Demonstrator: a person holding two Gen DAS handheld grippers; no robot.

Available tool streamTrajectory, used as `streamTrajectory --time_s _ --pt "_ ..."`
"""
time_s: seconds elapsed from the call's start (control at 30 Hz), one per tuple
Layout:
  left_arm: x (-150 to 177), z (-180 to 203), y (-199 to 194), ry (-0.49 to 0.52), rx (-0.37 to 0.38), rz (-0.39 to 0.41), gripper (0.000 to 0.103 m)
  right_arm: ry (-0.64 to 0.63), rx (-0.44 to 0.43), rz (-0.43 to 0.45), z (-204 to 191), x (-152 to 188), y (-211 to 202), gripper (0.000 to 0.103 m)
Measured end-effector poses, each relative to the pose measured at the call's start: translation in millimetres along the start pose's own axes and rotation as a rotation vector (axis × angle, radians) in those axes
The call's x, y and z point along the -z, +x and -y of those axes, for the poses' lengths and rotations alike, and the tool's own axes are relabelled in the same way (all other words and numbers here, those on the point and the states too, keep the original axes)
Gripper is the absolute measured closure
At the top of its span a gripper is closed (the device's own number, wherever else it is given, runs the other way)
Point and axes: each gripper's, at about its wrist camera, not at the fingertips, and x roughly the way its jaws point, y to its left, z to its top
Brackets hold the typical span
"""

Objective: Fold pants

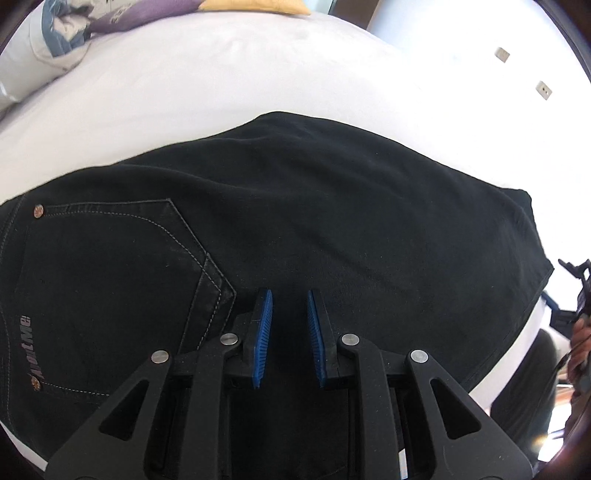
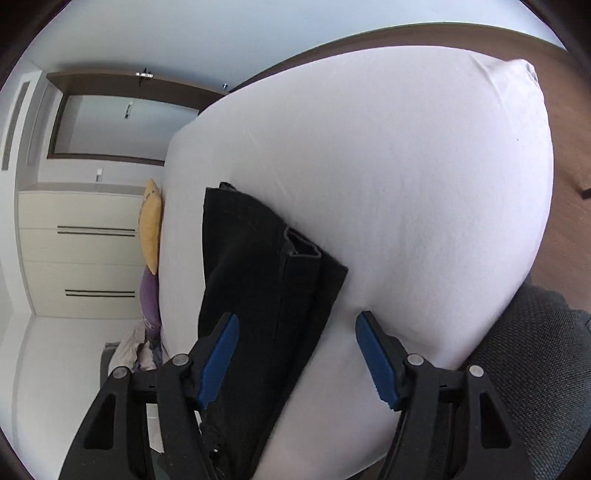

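Black pants (image 1: 295,221) lie flat on a white bed (image 1: 184,92), back pocket at the left, leg running right. My left gripper (image 1: 290,295) hovers just over the cloth beside the pocket, its blue pads a small gap apart and empty. In the right wrist view the pants (image 2: 258,277) show as a folded leg with the hem end open. My right gripper (image 2: 295,321) is wide open over the leg's near part, holding nothing. The right gripper (image 1: 576,295) also shows at the right edge of the left wrist view.
Pillows, yellow (image 1: 255,5) and purple (image 1: 147,14), lie at the bed's head. A cream drawer unit (image 2: 81,251) stands beside the bed. Brown floor (image 2: 565,184) lies past the bed's far edge. My grey-clad leg (image 2: 535,350) is at the near side.
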Motion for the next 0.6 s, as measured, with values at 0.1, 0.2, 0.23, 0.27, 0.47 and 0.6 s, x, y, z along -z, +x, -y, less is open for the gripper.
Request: streamTrajectory --time_s 0.1,0.2,0.23,0.27,0.47,0.6 --pt "1.9 -0.1 1.2 -0.015 0.021 0.001 0.084 0.043 -0.101 0.005 7.8 -8.8 4.4 0.034" --pt "4.8 -8.4 -4.6 -0.013 0.022 -0.003 0.084 0.094 -0.184 0.011 17.4 -23.5 10.4 0.040" --pt "4.9 -6.9 -5.0 -0.009 0.026 -0.005 0.084 0.101 -0.217 0.027 19.2 -23.0 12.8 0.041" --pt "3.0 3.0 -2.3 -0.006 0.029 -0.009 0.084 0.108 -0.241 0.044 22.5 -21.8 13.1 0.043" --pt "-2.1 26.0 -11.5 0.005 0.084 0.021 0.084 0.111 -0.256 0.059 25.9 -27.3 13.3 0.074" --pt "-19.4 48.1 -6.3 0.025 0.110 0.000 0.084 0.097 -0.233 0.070 16.8 -27.2 18.6 0.081"
